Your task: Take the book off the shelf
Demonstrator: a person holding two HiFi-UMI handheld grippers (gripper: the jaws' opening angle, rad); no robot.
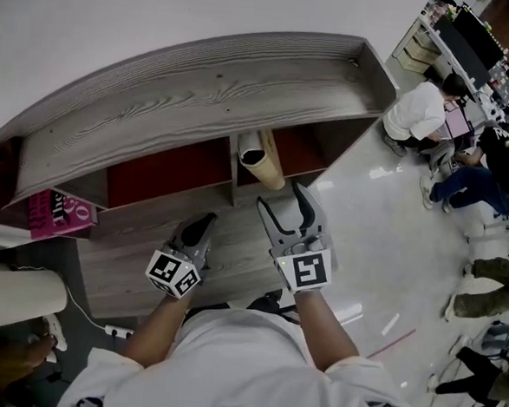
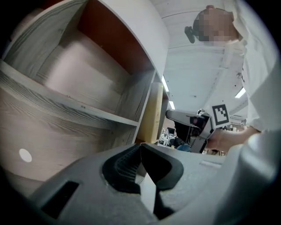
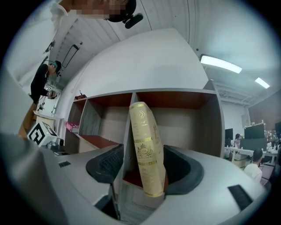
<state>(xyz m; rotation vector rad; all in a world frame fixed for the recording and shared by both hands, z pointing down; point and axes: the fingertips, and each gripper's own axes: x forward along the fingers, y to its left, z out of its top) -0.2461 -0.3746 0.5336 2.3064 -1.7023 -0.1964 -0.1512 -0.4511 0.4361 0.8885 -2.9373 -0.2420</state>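
Observation:
A cream book with gold print stands tilted in the right compartment of the grey wooden shelf, leaning against the divider. My right gripper points level at the book and is open. Its jaws stand to either side of the spine in the right gripper view, and its tips stop a little short of the book in the head view. My left gripper hangs lower left, before the shelf's lower board. It is shut, with nothing in it.
A pink magazine lies in the left compartment. People sit at desks to the right, past the shelf's end. A white cylinder and a power strip are at the lower left. The floor is glossy.

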